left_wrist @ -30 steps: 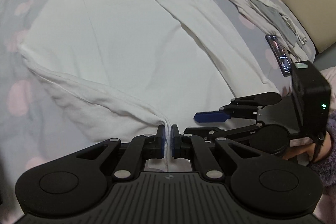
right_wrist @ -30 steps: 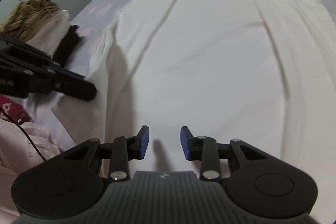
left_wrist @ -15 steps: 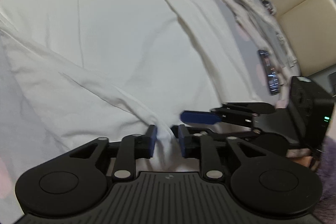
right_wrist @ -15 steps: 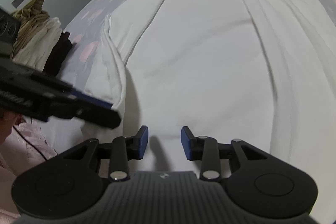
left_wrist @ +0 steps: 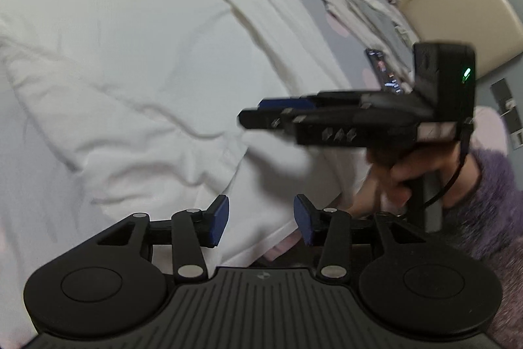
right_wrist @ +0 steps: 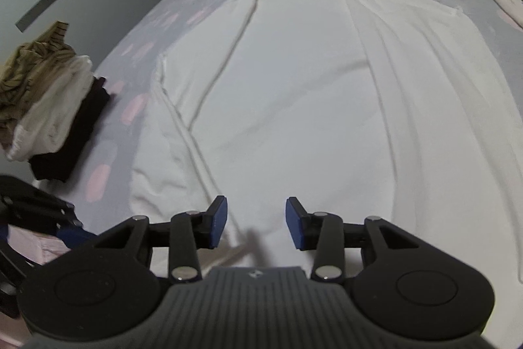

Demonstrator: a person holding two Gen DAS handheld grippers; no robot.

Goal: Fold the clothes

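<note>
White garment [right_wrist: 294,80] is spread flat across most of the bed [right_wrist: 202,5], filling the frame's middle. Left gripper [left_wrist: 261,219] hangs over its near edge at bottom center, jaws apart, nothing in them. Right gripper [right_wrist: 255,222] likewise sits wide apart, empty. Clothes pile [right_wrist: 49,100] at far left; phone [left_wrist: 385,72] upper right.

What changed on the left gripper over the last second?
The left gripper let go: it was shut on the edge of the white garment, now its jaws stand wide open over it. The right gripper stayed open and empty; the garment stays spread on the bed.
</note>
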